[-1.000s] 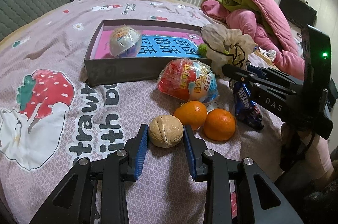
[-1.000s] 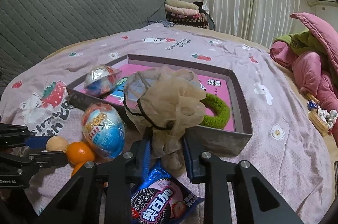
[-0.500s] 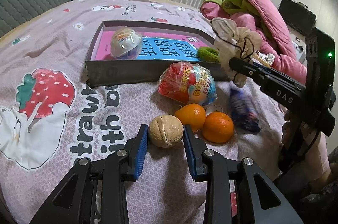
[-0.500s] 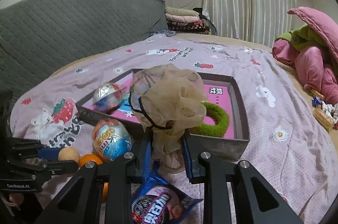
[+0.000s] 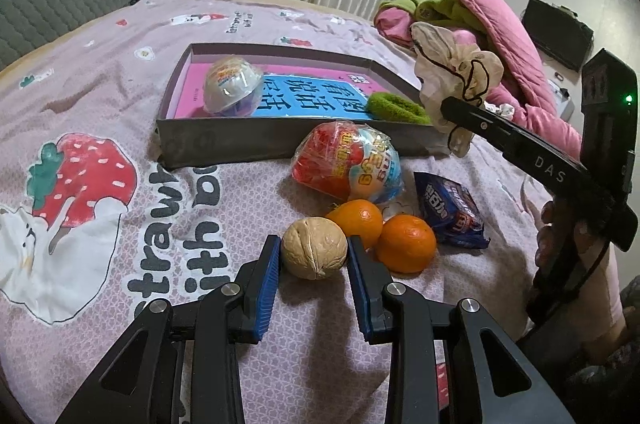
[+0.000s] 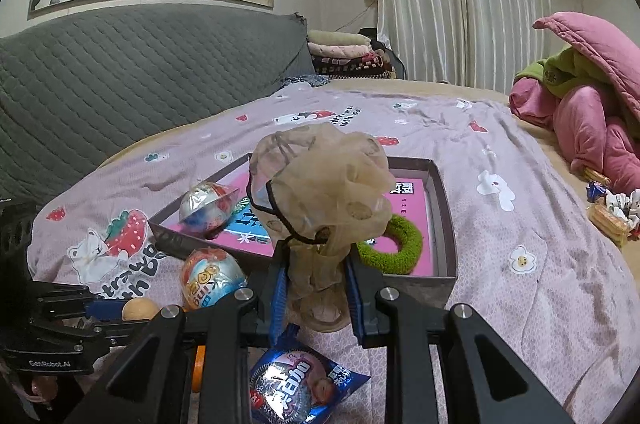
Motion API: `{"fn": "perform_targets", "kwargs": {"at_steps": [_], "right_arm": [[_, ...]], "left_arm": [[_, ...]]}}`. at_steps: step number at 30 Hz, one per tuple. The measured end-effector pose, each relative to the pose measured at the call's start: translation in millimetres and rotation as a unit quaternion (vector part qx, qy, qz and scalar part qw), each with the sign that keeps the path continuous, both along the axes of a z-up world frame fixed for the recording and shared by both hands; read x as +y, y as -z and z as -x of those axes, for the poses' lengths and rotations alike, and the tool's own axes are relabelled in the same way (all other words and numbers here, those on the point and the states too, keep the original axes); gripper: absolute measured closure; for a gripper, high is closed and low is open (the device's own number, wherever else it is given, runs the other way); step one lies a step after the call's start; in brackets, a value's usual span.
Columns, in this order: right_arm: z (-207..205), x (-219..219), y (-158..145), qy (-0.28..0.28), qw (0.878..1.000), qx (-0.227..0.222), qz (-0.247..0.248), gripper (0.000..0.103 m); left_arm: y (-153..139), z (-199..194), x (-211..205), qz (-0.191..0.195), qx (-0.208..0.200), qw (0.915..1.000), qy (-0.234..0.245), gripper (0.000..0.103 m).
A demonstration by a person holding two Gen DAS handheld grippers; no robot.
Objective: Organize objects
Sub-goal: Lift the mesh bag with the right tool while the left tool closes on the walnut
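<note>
My left gripper (image 5: 314, 256) is shut on a tan walnut (image 5: 314, 247) low over the bedspread, beside two oranges (image 5: 405, 243). My right gripper (image 6: 314, 274) is shut on a beige mesh scrunchie (image 6: 320, 183) and holds it up above the near right corner of the grey box (image 6: 448, 220); the scrunchie (image 5: 452, 63) also shows in the left wrist view. Inside the box (image 5: 224, 139) lie a foil toy egg (image 5: 232, 85), a green scrunchie (image 5: 394, 107) and a pink and blue book (image 5: 308, 95). Another toy egg (image 5: 348, 161) and a blue snack packet (image 5: 450, 209) lie in front of the box.
A pink quilt with green cloth (image 5: 492, 19) is heaped at the far right of the bed. Folded blankets (image 6: 344, 53) are stacked by the curtain. Small snacks (image 6: 608, 212) lie near the right edge. A person's hand (image 5: 560, 236) holds the right gripper.
The right gripper has lifted the beige scrunchie up and a little away from the blue packet, toward the box's near corner. The left gripper has stayed put on the walnut.
</note>
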State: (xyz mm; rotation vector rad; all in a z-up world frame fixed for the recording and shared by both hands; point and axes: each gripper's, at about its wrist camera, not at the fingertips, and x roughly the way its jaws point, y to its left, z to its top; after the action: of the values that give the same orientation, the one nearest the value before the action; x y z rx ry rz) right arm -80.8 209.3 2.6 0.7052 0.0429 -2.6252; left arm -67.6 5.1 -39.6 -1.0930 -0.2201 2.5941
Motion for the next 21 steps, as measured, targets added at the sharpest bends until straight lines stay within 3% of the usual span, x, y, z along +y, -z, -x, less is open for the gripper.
{"fn": "perform_targets", "kwargs": {"at_steps": [21], "right_arm": [[-13, 2, -15, -0.009, 0.999, 0.031, 0.016, 0.077]], "left_arm": [[-40, 3, 1, 0.000, 0.039, 0.9989, -0.027, 0.069]]}}
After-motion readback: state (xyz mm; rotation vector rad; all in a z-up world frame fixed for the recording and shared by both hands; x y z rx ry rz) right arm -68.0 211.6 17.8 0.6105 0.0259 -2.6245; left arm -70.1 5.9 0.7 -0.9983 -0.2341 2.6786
